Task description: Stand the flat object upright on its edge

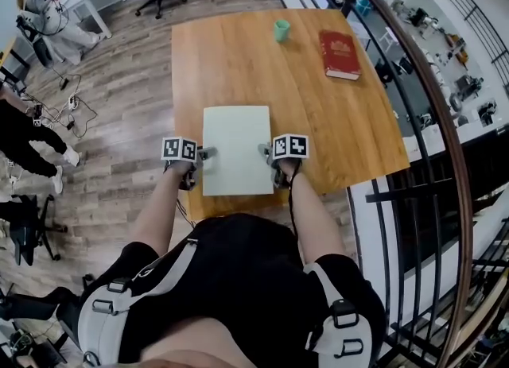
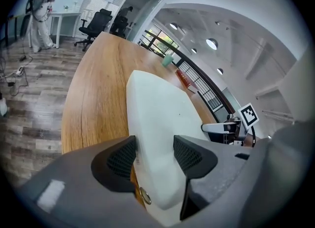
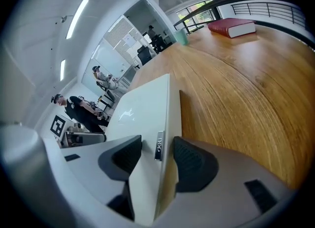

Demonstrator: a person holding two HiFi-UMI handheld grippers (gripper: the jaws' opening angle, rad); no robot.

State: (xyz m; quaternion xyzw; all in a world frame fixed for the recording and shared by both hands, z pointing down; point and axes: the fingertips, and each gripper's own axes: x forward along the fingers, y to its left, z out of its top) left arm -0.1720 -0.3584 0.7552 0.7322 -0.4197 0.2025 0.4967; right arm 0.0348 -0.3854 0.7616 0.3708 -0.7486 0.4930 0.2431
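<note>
While left tool (image 1: 207, 153), right tool (image 1: 265, 150) straddle edges, board (image 1: 237, 140) lies flat

black clothes (image 1: 238, 263), grey harness (image 1: 102, 327) | left hand-held gripper (image 1: 208, 153), right hand-held gripper (image 1: 265, 150): grey, black ribbed pads (image 2: 122, 159), black-white marker cubes (image 1: 180, 149)

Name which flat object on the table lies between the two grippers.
The pale white one, closest in; the red book lies far back at the right.
</note>
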